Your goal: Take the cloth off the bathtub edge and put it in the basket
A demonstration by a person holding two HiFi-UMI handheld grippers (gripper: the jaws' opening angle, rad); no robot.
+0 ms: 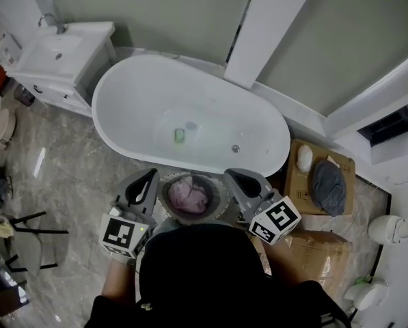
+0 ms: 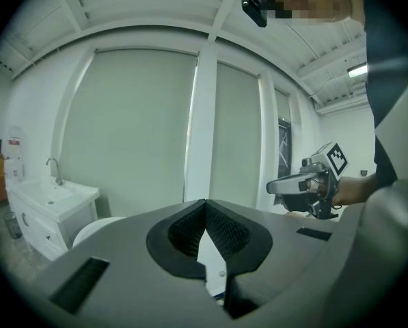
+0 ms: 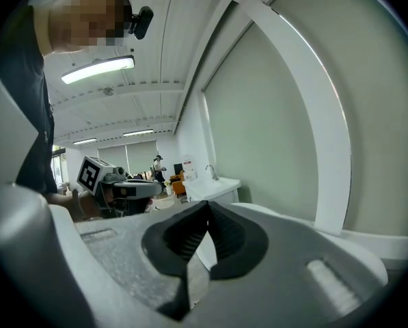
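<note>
1. the basket (image 1: 165,195), round and grey, stands on the floor just in front of the bathtub's (image 1: 132,91) near edge, between the two grippers.
2. the cloth (image 1: 188,195), pink and bunched up, lies inside the basket; it touches neither gripper.
3. the bathtub is white and oval. on its bottom lie one small green piece (image 1: 180,135) and, to the right of it, the drain (image 1: 236,148).
4. a brown board (image 1: 294,186) to the right of the tub bears two things: a white lump (image 1: 304,158) and a grey rounded bundle (image 1: 328,186), side by side.
5. a white washbasin (image 1: 53,46) with one tap (image 1: 51,19) stands to the left of the tub.
6. the left gripper (image 1: 151,176) is pressed together, its ribbed pads meeting at the tips with nothing between them (image 2: 205,203).
7. the right gripper (image 1: 229,174) is likewise pressed together and holds nothing (image 3: 207,205).
8. count: two grippers, one basket, one cloth in it, one bathtub, one washbasin, one board with two things on it.
9. both grippers point towards the tub, one on each side of the basket, and each shows in the other's gripper view.
</note>
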